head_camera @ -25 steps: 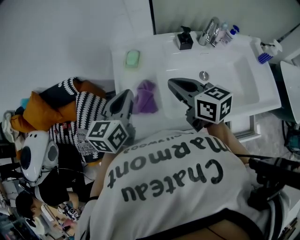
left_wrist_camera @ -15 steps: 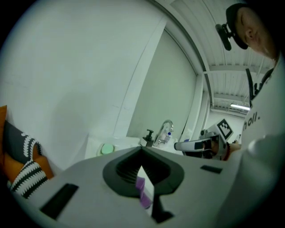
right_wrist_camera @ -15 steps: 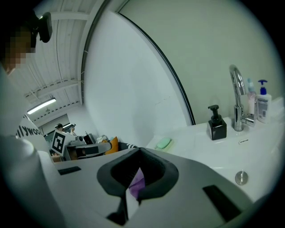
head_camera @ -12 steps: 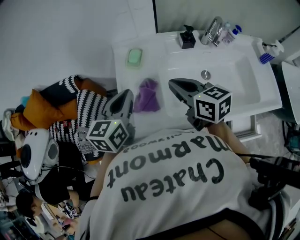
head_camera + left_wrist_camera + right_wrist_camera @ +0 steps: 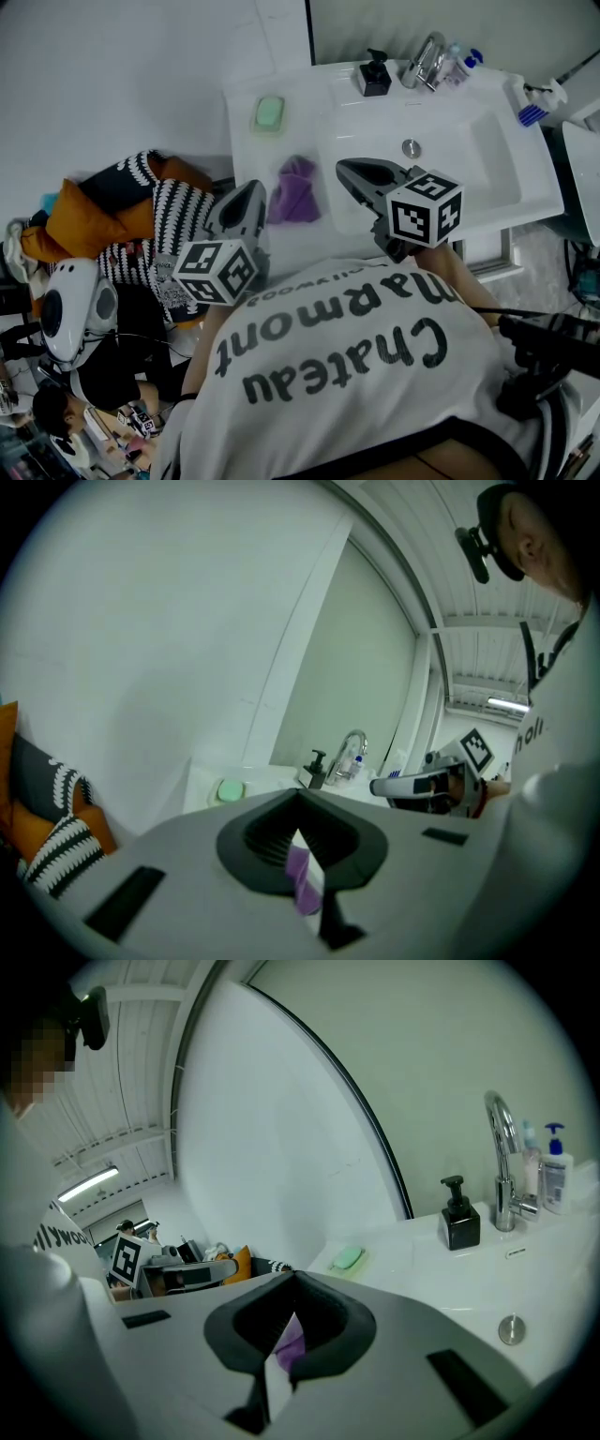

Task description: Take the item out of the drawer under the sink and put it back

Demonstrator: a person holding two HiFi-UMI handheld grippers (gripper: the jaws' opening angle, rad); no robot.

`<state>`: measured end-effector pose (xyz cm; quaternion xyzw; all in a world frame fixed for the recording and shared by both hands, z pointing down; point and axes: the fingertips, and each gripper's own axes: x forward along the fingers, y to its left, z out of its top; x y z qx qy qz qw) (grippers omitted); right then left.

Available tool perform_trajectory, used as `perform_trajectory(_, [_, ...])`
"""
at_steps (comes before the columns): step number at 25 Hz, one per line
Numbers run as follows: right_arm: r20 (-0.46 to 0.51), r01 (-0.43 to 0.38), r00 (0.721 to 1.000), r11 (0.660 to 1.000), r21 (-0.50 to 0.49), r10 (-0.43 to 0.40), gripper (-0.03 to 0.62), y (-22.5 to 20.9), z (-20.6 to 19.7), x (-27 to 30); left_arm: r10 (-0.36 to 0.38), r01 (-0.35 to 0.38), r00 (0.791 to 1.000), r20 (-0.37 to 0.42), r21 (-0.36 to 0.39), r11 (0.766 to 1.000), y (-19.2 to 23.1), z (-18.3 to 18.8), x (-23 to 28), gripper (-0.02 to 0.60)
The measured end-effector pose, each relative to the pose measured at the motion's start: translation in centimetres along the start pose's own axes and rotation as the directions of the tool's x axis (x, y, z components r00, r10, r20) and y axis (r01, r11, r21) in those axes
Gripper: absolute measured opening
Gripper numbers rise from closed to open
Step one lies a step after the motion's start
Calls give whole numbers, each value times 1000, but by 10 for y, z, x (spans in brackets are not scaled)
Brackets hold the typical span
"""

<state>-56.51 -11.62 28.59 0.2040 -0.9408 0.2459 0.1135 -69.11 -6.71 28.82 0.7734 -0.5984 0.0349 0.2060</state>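
- Nearest is the person's white printed shirt [image 5: 347,361], which fills the lower part of the head view. It hides the front of the cabinet, so the drawer under the sink [image 5: 530,178] shows in no view.
- Just past the shirt, the left tongs [image 5: 251,191] hover over the front edge of the table [image 5: 246,155]. Their jaws are together with nothing between them.
- The right tongs [image 5: 346,169] hang over the near rim of the basin, well apart from the left. Their jaws also meet, leaving only a thin slit, and they hold nothing.
- Between the two tips, a little further on, a purple cloth [image 5: 294,192] lies crumpled on the table left of the basin, and neither tongs touch it. It may be the item from the drawer, but I cannot tell that.
- Further back are a green soap [image 5: 267,114], a black pump bottle [image 5: 372,77] and the tap [image 5: 424,58].
- The step in hand looks like a pause before reaching.
    - If the cloth is to go back, part one pair of jaws wide before descending.
    - Pinch a raised fold, not the flat edge, and lift clear of the basin rim.
    - Let the other tongs hold the drawer open.
    - Lean back first so the drawer comes into sight.
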Motion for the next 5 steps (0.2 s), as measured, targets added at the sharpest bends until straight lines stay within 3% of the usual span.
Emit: perform_trajectory(5, [9,-3,1000,1000,10,3,11,-3,0,-1,-3,3,1000,3,-2,1000,-1,-1,3,8])
